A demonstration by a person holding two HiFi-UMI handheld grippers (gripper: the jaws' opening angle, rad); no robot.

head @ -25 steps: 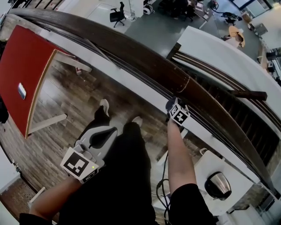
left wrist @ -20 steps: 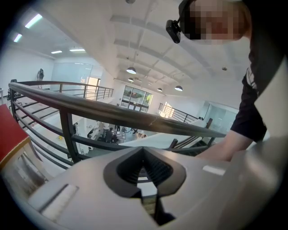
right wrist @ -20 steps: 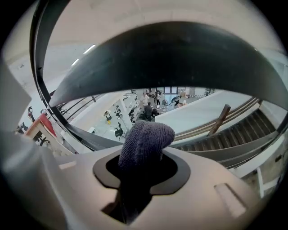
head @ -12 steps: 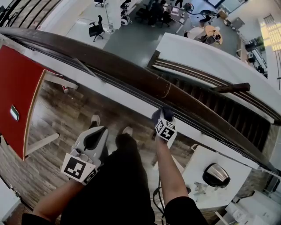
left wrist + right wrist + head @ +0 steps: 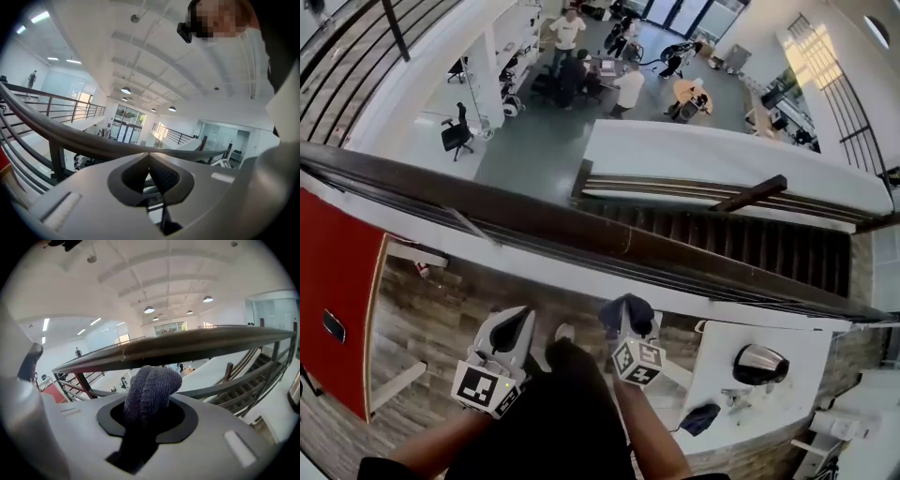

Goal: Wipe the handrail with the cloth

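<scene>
The dark brown wooden handrail (image 5: 581, 230) crosses the head view from left to lower right. My right gripper (image 5: 627, 317) is on the near side of it, shut on a folded dark blue-grey cloth (image 5: 626, 307). In the right gripper view the cloth (image 5: 153, 380) bulges out of the gripper (image 5: 147, 411), and its top sits just under the handrail (image 5: 187, 345); I cannot tell whether they touch. My left gripper (image 5: 512, 330) hangs further back to the left, shut and empty. In its own view the left gripper (image 5: 149, 161) points up at the handrail (image 5: 70, 138).
A red panel (image 5: 337, 291) stands at the left over wooden floor (image 5: 441, 309). A white table (image 5: 769, 403) at the lower right carries a metal pot (image 5: 759, 364) and a dark object (image 5: 701, 417). Beyond the rail are stairs (image 5: 750, 239) and people (image 5: 600, 75) on a lower floor.
My right gripper with the cloth has drawn back from the handrail toward my body. The left gripper rose slightly. The head view tilted up, showing more of the floor below.
</scene>
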